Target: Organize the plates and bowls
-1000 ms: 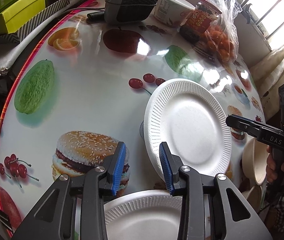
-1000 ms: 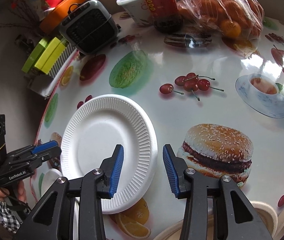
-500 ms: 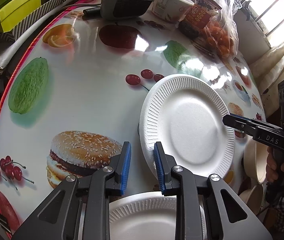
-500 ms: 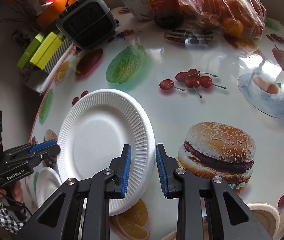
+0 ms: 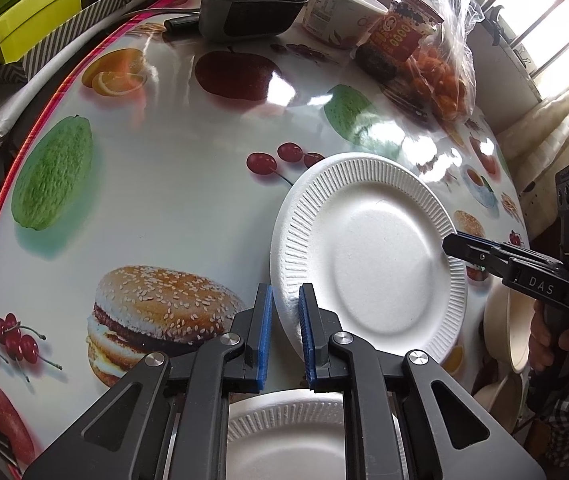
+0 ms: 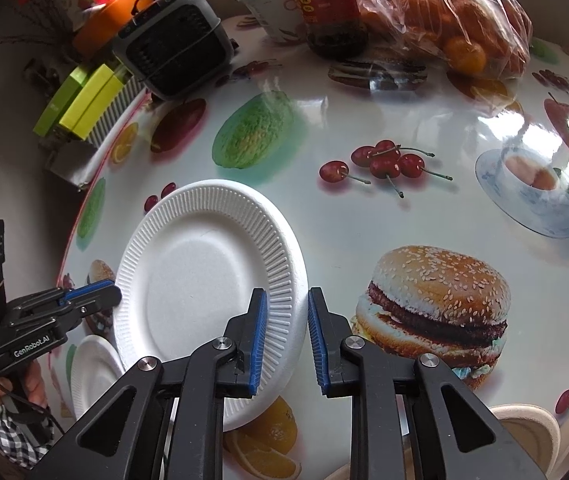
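Note:
A white ribbed foam plate (image 5: pixel 368 264) (image 6: pixel 204 280) lies on the fruit-print table. My left gripper (image 5: pixel 284 292) has its blue pads on the plate's near-left rim, and its jaws are closing on it. The right gripper (image 6: pixel 287 292) holds the opposite rim between its pads, jaws also closing. Each gripper shows in the other's view, the right gripper (image 5: pixel 450 242) at the plate's right edge and the left gripper (image 6: pixel 112 290) at its left edge. A second white plate (image 5: pixel 288 432) (image 6: pixel 92 364) lies below my left gripper.
Beige bowls (image 5: pixel 500 328) (image 6: pixel 524 428) sit at the table's near edge by the right hand. At the far side stand a dark fan heater (image 6: pixel 176 44), a white tub (image 5: pixel 336 12), a red-labelled jar (image 6: pixel 332 8) and a bag of oranges (image 6: pixel 456 20). Green boxes (image 5: pixel 32 20) lie off the table.
Both grippers' jaws have narrowed from wide apart to pinching the plate's rim on opposite sides. Neither hand has shifted noticeably.

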`<action>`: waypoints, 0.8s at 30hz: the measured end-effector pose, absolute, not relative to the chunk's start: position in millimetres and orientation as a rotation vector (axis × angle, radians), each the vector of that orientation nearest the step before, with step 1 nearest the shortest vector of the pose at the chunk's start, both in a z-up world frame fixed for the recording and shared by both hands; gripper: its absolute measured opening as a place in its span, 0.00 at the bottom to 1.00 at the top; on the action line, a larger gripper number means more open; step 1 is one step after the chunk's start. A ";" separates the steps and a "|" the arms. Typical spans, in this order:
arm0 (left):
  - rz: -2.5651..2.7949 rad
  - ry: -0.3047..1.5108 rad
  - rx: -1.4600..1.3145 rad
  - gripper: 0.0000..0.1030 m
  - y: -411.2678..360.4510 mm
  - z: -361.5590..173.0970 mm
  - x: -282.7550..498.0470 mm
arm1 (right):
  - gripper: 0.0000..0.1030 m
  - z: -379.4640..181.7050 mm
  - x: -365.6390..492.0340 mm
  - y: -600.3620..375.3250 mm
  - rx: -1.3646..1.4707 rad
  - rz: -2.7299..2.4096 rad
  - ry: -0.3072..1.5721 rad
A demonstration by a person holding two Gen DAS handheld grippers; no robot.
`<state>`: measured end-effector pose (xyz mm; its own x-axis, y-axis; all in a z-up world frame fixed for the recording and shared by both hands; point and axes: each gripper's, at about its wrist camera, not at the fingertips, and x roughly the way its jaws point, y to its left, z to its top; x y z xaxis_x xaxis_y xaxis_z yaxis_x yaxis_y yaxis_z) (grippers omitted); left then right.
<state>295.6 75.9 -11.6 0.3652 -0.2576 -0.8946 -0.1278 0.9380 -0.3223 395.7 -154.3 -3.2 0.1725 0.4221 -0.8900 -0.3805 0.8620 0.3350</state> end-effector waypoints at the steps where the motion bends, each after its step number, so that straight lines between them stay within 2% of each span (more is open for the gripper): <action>1: -0.087 1.199 -0.369 0.14 76.0 -11.4 295.6 | 0.20 -3.3 395.7 -154.6 0.039 0.568 1.276; 24: -0.086 1.152 -0.386 0.13 80.7 8.2 287.3 | 0.20 20.1 385.7 -157.9 0.053 0.568 1.221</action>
